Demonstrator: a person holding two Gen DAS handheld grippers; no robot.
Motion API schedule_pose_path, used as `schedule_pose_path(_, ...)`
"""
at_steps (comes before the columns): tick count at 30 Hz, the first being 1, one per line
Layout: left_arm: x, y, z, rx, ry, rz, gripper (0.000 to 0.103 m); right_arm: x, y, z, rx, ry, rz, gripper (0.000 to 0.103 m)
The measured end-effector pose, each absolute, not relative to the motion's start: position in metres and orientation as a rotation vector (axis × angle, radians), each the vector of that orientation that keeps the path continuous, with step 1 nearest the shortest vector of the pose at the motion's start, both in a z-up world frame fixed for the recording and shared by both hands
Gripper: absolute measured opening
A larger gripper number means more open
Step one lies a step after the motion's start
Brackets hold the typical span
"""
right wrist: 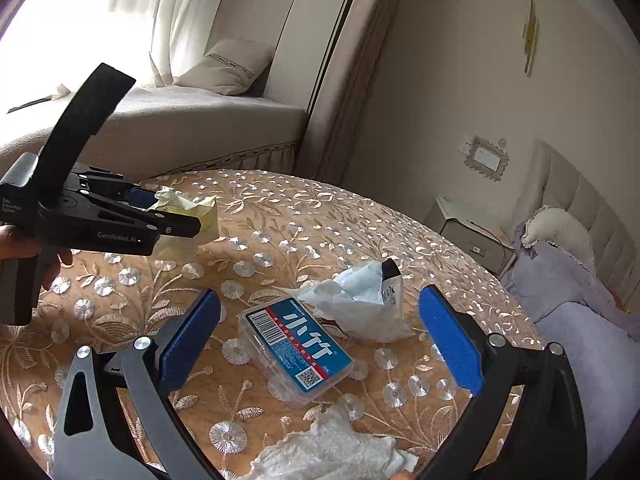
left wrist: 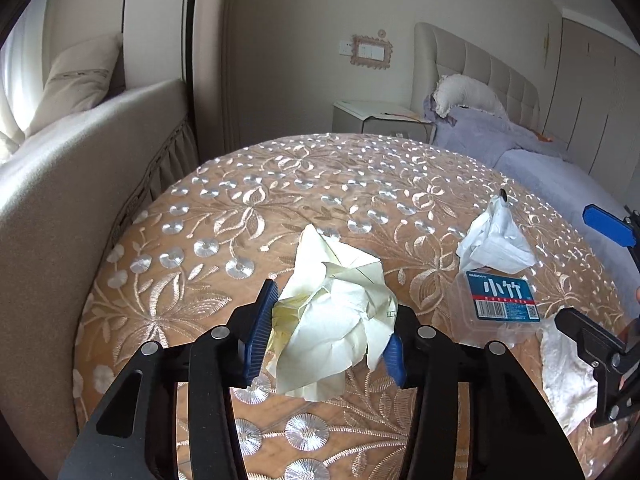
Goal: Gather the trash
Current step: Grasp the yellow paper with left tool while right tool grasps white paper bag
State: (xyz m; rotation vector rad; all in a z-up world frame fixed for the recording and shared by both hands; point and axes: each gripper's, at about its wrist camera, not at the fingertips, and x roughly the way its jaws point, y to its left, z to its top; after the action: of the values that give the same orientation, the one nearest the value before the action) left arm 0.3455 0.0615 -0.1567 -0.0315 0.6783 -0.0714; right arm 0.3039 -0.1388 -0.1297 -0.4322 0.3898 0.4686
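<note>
Left gripper [left wrist: 326, 332] pinching crumpled pale-yellow paper wad [left wrist: 336, 312], table's near-left edge; light, soft, crushable, grab mid-bulk. Right gripper [right wrist: 320, 336] spread over clear blue-labelled plastic box [right wrist: 296, 344]; stiff, slippery.

A round table [left wrist: 248, 216] fills the middle of both views. Its brown cloth is covered with shiny stitched flowers and leaves. In the left wrist view, a long beige window seat [left wrist: 80, 168] runs down the left side, with a pillow [left wrist: 76, 76] on it at the upper left. A small white nightstand [left wrist: 376, 120] stands past the table, top middle. A bed [left wrist: 560, 168] with purple covers sits at the right, with a padded headboard [left wrist: 480, 64] behind it. A white cushion [left wrist: 464, 94] lies on the bed. A framed wall switch [left wrist: 370, 52] hangs on the wall above the nightstand. In the right wrist view, a bright curtain [right wrist: 176, 20] hangs at the upper left.
</note>
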Motion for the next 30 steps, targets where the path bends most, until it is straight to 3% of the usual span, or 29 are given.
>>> schedule_pose_path(19, 0.338, 0.031, -0.118, 0.070, 0.587, -0.079, 0.047, 0.388, -0.123, -0.152, -0.413, 0.566, 0.415, 0.099)
schedule_pose_path(21, 0.339, 0.027, -0.118, 0.080, 0.580, -0.080, 0.047, 0.394, -0.126, -0.158, -0.380, 0.616, 0.436, 0.081)
schedule_pose_path(23, 0.338, 0.023, -0.119, 0.081, 0.577, -0.086, 0.047, 0.401, -0.128, -0.162, -0.366, 0.646, 0.419, 0.071)
schedule_pose_path(24, 0.338, 0.022, -0.119, 0.078, 0.579, -0.093, 0.047, 0.402, -0.130, -0.162, -0.357, 0.650, 0.412, 0.055)
schedule_pose_path(25, 0.338, 0.020, -0.119, 0.078, 0.581, -0.096, 0.047, 0.405, -0.132, -0.162, -0.341, 0.659, 0.400, 0.049)
schedule_pose_path(30, 0.333, 0.014, -0.119, 0.081, 0.584, -0.096, 0.047, 0.408, -0.142, -0.160, -0.281, 0.659, 0.367, 0.034)
